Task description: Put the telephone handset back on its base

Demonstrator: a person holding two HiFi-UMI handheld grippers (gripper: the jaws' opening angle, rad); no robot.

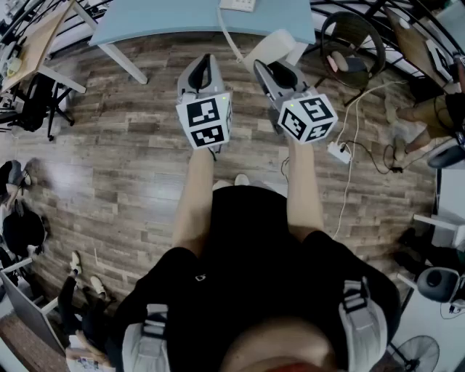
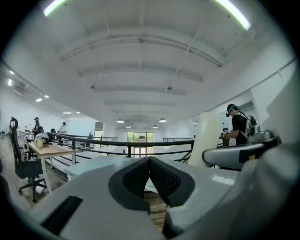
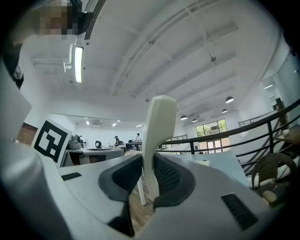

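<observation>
The right gripper (image 3: 143, 174) was clamped on the upright white handset (image 3: 158, 126), short of the table (image 1: 167, 22); the left gripper (image 2: 149, 174) was closed, empty. The handset looked light, rigid and slippery, best gripped mid-length.

Nothing readable is turning up anywhere, honestly, only black-and-white square marker patterns are sitting on the left cube (image 1: 204, 120) and the right cube (image 1: 309, 118).

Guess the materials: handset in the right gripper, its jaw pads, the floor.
Handset: likely moulded plastic, off-white, smooth with a soft sheen. Pads of the right gripper: dark, probably rubber, given the fine grid texture. Floor: wood-look planks, slightly glossy; real wood or laminate, cannot tell.
</observation>
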